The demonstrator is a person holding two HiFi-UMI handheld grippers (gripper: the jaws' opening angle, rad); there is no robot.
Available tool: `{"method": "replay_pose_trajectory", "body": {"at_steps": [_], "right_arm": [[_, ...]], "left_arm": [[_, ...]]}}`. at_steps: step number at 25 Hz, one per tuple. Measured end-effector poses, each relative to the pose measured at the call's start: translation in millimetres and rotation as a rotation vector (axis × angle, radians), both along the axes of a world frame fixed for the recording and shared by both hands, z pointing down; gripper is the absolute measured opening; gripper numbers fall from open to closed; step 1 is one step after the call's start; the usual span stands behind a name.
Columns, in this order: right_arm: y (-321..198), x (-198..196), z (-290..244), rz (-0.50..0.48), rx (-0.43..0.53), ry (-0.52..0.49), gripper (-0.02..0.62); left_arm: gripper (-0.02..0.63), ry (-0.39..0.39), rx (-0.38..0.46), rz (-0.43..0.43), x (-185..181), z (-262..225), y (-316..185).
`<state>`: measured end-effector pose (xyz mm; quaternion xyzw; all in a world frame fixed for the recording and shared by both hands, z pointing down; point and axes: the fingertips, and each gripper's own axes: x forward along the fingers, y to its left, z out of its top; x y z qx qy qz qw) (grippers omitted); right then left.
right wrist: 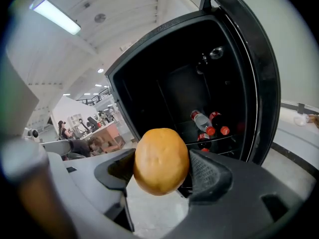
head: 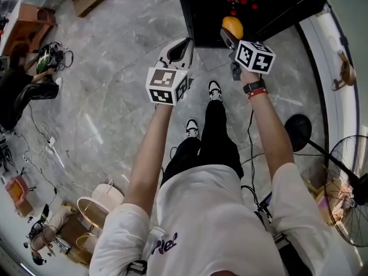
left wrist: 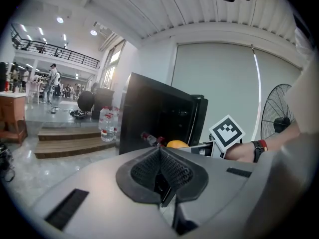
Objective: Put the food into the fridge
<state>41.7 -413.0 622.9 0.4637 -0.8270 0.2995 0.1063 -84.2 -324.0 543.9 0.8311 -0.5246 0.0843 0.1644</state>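
Note:
An orange (right wrist: 160,161) sits clamped between the pads of my right gripper (right wrist: 162,171), just in front of the open black fridge (right wrist: 234,49). In the head view the orange (head: 232,26) shows at the fridge's (head: 270,4) lower edge, ahead of the right gripper (head: 231,34). Several red-capped bottles (right wrist: 209,126) lie on a shelf inside. My left gripper (left wrist: 160,176) has its pads pressed together with nothing between them; it is held left of the fridge (left wrist: 154,113) in the left gripper view. The left gripper (head: 178,53) points at the fridge's left corner in the head view.
The fridge door (right wrist: 259,83) stands swung open at the right. A standing fan (head: 352,183) is at the right, and a person (head: 23,85) sits on the floor far left. Wooden steps (left wrist: 65,143) with water bottles (left wrist: 107,126) lie left of the fridge.

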Motion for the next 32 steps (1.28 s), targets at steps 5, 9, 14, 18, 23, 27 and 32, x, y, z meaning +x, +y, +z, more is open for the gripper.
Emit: {"method": "replay_pose_trajectory", "body": {"at_steps": [5, 9, 14, 18, 23, 27, 32], "right_arm": [[-22, -5, 18, -0.005, -0.022, 0.025, 0.341], [-40, -11, 29, -0.012, -0.036, 0.028, 0.341], [-55, -25, 43, -0.033, -0.054, 0.038, 0.341], [-68, -36, 50, -0.053, -0.051, 0.045, 0.341], [-77, -45, 59, -0.068, -0.055, 0.057, 0.341], [-90, -50, 64, -0.072, -0.043, 0.065, 0.341], [-107, -50, 72, -0.054, -0.038, 0.064, 0.341]], "left_arm": [[0.02, 0.004, -0.004, -0.014, 0, 8, -13], [0.02, 0.01, -0.009, -0.018, -1, 12, -20], [0.02, 0.033, -0.036, -0.038, -9, 25, -20], [0.02, 0.019, -0.047, -0.042, -12, 34, -20], [0.02, 0.023, -0.058, -0.06, -16, 41, -21], [0.02, 0.03, -0.068, -0.067, -20, 46, -25], [0.02, 0.049, -0.06, -0.057, -22, 53, -32]]}}
